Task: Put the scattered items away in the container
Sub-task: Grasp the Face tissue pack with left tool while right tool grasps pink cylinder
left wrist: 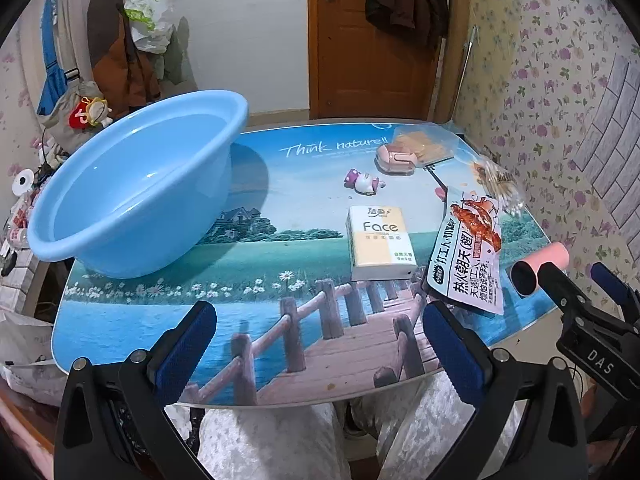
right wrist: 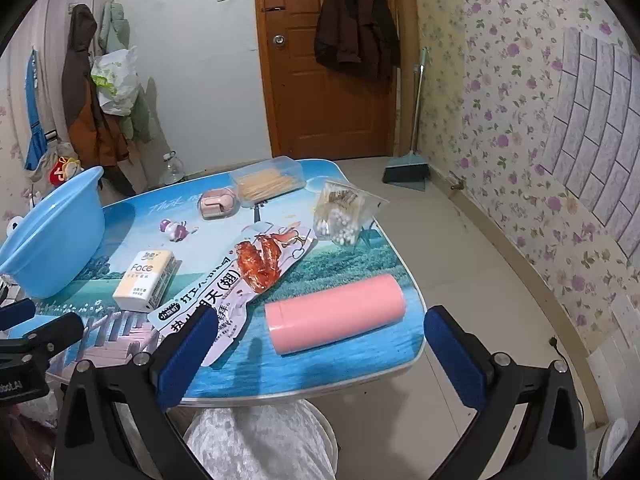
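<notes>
A light blue basin (left wrist: 132, 184) (right wrist: 52, 232) stands empty on the table's left side. Scattered to its right lie a tissue pack (left wrist: 380, 242) (right wrist: 146, 280), a snack packet (left wrist: 468, 248) (right wrist: 240, 280), a pink roll (left wrist: 540, 266) (right wrist: 336, 314), a small toy figure (left wrist: 364, 182) (right wrist: 176, 230), a pink case (left wrist: 396, 158) (right wrist: 216, 202), a toothpick box (left wrist: 424, 142) (right wrist: 268, 182) and a bag of cotton swabs (left wrist: 500, 188) (right wrist: 340, 216). My left gripper (left wrist: 320, 344) hovers open over the table's near edge. My right gripper (right wrist: 320, 356) (left wrist: 580, 280) hangs open just before the pink roll.
The picture-printed table (left wrist: 280, 280) (right wrist: 340, 360) has its near edge over a person's white-clad knees (left wrist: 272, 440). Coats hang on the left wall and on a wooden door (right wrist: 324, 80). A broom and dustpan (right wrist: 408, 172) lean in the far corner. Floor lies to the table's right.
</notes>
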`<state>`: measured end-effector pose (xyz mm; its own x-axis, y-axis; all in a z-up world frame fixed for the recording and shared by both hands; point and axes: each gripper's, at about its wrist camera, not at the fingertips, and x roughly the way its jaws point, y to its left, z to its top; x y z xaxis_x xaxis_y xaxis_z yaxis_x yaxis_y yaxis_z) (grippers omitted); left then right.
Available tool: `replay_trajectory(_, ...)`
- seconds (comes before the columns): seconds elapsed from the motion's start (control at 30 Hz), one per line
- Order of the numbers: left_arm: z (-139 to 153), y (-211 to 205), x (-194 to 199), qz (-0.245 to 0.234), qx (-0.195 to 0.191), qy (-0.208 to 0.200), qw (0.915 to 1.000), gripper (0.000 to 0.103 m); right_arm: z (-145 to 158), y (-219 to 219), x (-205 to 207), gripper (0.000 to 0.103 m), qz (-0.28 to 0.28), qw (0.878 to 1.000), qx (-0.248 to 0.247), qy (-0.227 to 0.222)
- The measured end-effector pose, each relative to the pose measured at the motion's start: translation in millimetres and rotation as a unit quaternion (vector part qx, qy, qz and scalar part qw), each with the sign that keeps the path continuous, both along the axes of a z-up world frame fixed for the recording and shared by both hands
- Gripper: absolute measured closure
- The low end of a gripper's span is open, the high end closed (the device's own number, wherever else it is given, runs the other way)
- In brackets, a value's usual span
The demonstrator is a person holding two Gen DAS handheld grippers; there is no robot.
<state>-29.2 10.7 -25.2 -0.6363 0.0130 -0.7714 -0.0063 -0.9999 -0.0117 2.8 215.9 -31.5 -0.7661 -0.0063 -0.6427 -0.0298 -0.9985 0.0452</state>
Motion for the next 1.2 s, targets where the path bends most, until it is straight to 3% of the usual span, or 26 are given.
replay_trajectory(0.47,-14.2,21.2,-23.8,-0.013,0.001,-0.018,0.9998,0.000,-12.7,18.2,-14.6,0.000,0.002,1.000,0.017,-0.010)
replay_trajectory(1.1,-31.5,30.1,-52.7,-0.011,0.007,-0.043,0.9990,0.000,-36.5,13.9,-41.1,0.000,0.055,0.998,0.029,-0.022)
replay_trajectory(1.2,-31.8,30.6,-53.5,-0.012,0.007,-0.043,0.9990,0.000,-39.3,13.8,-40.9,0.011,0.072,0.997,0.021,-0.016)
